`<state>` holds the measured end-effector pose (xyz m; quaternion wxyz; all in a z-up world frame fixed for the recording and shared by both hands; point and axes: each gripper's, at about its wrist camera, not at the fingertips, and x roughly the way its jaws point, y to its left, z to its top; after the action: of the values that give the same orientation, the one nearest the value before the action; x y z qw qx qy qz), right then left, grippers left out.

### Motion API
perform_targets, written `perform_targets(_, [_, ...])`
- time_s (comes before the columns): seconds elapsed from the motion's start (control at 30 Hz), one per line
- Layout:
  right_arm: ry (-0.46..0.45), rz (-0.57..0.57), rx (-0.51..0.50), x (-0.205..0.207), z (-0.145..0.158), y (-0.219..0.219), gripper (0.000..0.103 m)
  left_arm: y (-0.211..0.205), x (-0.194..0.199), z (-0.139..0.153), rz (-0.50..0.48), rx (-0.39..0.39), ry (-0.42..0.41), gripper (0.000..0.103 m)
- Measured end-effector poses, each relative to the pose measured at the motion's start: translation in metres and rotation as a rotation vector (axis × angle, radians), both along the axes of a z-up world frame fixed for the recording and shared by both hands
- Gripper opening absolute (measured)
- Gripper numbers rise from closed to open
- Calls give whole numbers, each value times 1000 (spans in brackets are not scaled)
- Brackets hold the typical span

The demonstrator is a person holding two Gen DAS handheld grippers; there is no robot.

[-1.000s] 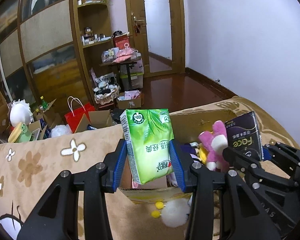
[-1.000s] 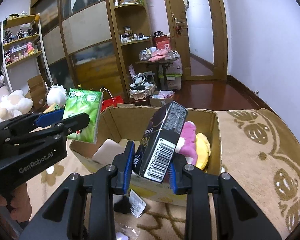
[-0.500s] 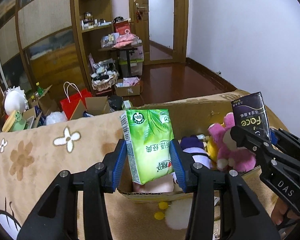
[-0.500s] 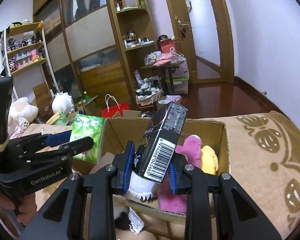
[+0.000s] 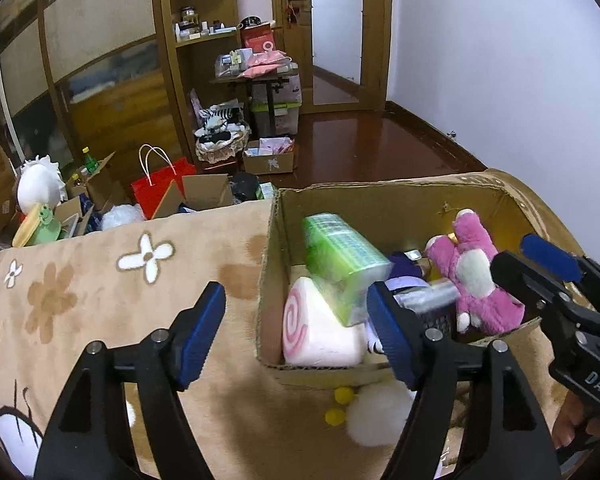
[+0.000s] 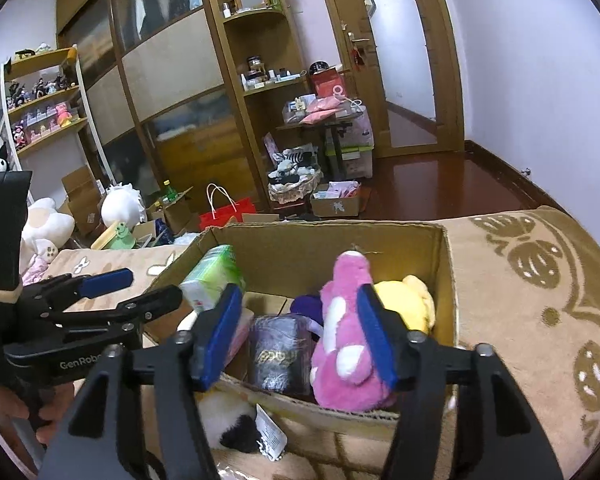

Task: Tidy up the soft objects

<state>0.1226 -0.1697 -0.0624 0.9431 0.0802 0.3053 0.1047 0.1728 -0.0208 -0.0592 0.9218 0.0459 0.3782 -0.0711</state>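
Our left tongs (image 5: 296,334) and right tongs (image 6: 298,330) have just been opening, released; green tissue pack (image 5: 342,262) and dark pack (image 6: 282,354) drop into the box (image 6: 446,264), white plush (image 5: 376,414) left outside.

Green tissue pack (image 5: 342,268), pink plush (image 6: 346,332), tan flowered blanket (image 5: 100,280).

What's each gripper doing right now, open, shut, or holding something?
Left gripper: open, just released; green tissue pack dropping into the box.
Right gripper: open, just released; dark pack in the box.
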Motion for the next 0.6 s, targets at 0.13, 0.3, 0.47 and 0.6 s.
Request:
perform_targets(0.13, [2,-9,-13,-6,5,0,81,3,-7,4,-1,7,3,84])
perform_targets(0.3, [14,-12,-17,-19,13,1,98,6,-23,12,0,9,-1,93])
perform_targets(0.47, [23,-19,-33,-34,19,3,102,11,-41,17,-3,6,15,95])
perform_targets(0.6, [36,-23,-52,-52,21,6,102,16,-55,21,17,-2,42,95])
